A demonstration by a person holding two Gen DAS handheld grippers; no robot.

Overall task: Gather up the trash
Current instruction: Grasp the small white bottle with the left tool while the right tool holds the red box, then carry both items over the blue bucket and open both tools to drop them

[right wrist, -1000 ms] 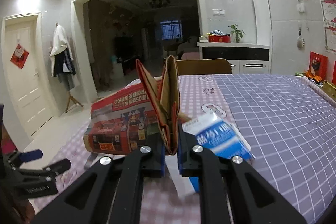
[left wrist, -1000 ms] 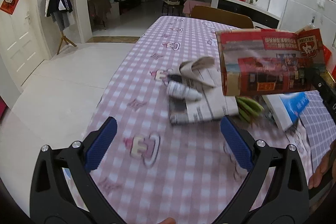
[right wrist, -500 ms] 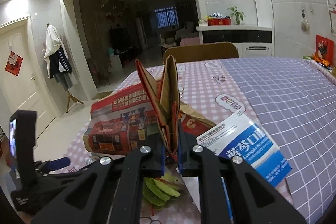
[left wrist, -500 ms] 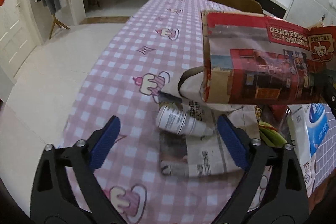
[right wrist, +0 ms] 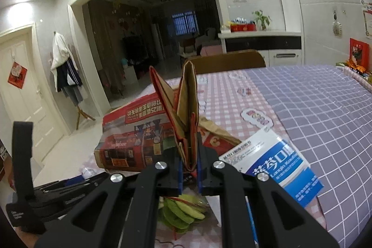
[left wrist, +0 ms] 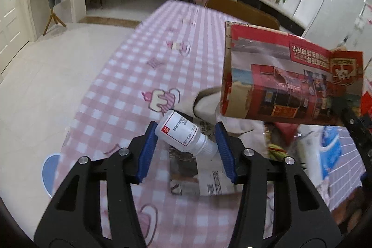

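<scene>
A small white plastic bottle (left wrist: 183,133) with a red-edged label lies on its side on a folded newspaper (left wrist: 207,169) on the pink checked table. My left gripper (left wrist: 187,147) is open, and its blue pads (left wrist: 147,150) stand either side of the bottle. My right gripper (right wrist: 188,163) is shut on the folded flap of a red printed cardboard box (right wrist: 137,141), held above the table; the box also shows in the left wrist view (left wrist: 288,78). The left gripper's body (right wrist: 46,192) shows low left in the right wrist view.
A blue and white medicine carton (right wrist: 276,162) lies right of the box, green pea pods (right wrist: 183,213) under my right gripper. Crumpled beige paper (left wrist: 207,104) lies behind the bottle. A wooden chair (right wrist: 229,61) stands at the table's far end. The table's left edge (left wrist: 93,94) drops to tiled floor.
My left gripper has moved forward and down over the newspaper, and its jaws have narrowed around the white bottle. The right gripper keeps holding the red box, barely moved.
</scene>
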